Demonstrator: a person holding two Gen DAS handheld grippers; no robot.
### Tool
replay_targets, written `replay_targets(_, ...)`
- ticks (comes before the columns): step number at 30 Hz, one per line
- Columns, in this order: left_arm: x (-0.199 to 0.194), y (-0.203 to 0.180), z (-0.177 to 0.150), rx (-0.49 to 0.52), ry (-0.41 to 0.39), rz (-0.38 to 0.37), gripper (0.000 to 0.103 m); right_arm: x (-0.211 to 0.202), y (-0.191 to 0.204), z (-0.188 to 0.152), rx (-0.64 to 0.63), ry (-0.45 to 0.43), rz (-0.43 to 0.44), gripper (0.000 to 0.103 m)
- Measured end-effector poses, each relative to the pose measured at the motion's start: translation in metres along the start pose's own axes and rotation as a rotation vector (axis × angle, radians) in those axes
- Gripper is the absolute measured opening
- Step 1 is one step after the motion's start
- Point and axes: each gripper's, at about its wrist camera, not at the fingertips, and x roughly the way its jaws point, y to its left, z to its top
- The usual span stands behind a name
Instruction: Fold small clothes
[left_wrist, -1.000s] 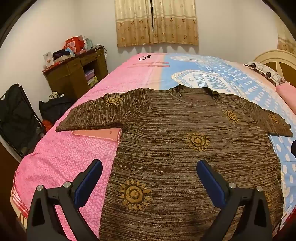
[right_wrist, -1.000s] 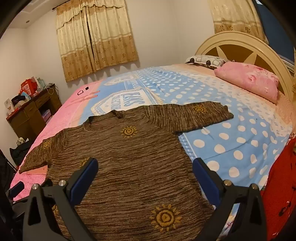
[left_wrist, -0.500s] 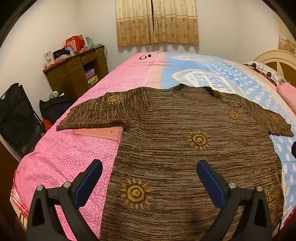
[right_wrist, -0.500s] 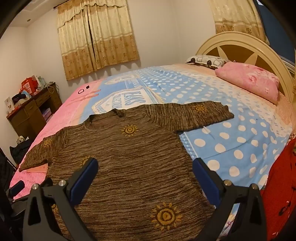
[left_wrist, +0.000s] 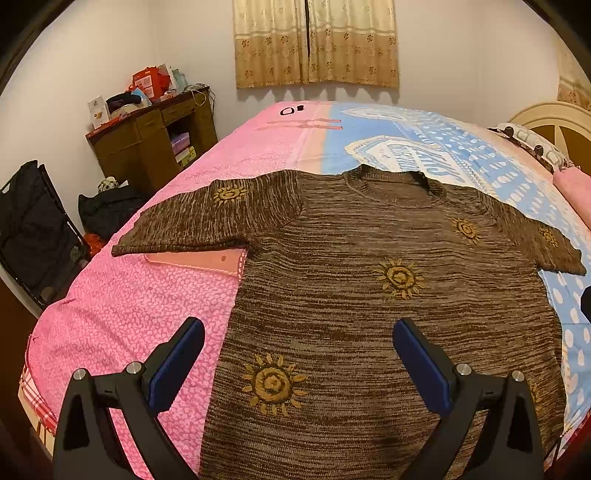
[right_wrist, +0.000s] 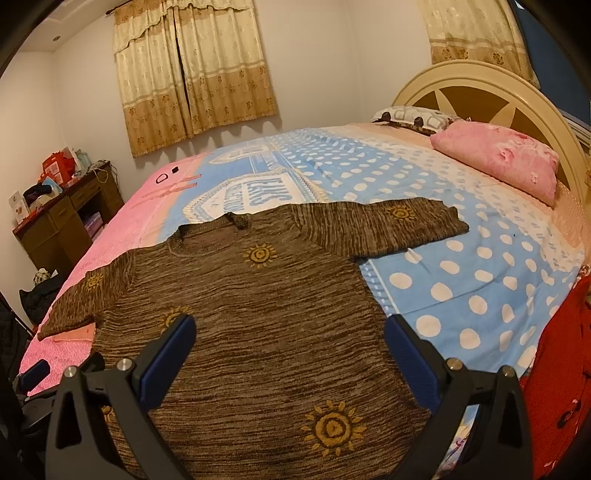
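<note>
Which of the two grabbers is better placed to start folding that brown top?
Probably the left gripper: the brown top has its near side edge between the open jaws. The right gripper, also open, frames its own edge less squarely.

A pink pillow (right_wrist: 498, 158) lies by the headboard (right_wrist: 480, 92); a cluttered wooden desk (left_wrist: 147, 147) stands beside the bed.

Two wrist cameras, both looking ahead along my open claws.
Each faces the brown shirt (left_wrist: 369, 295) (right_wrist: 258, 314) closely from its hem end; both share it and the curtains (left_wrist: 316, 40) (right_wrist: 192, 70) beyond.
</note>
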Motion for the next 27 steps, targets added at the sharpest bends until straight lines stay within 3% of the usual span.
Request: replay_targets(27,0.0022,0.0032,-0.0001,-0.011,0.014,-0.008,0.102,0.0002,0.0020,0.0000,-0.003,0.007,-0.003,0.103)
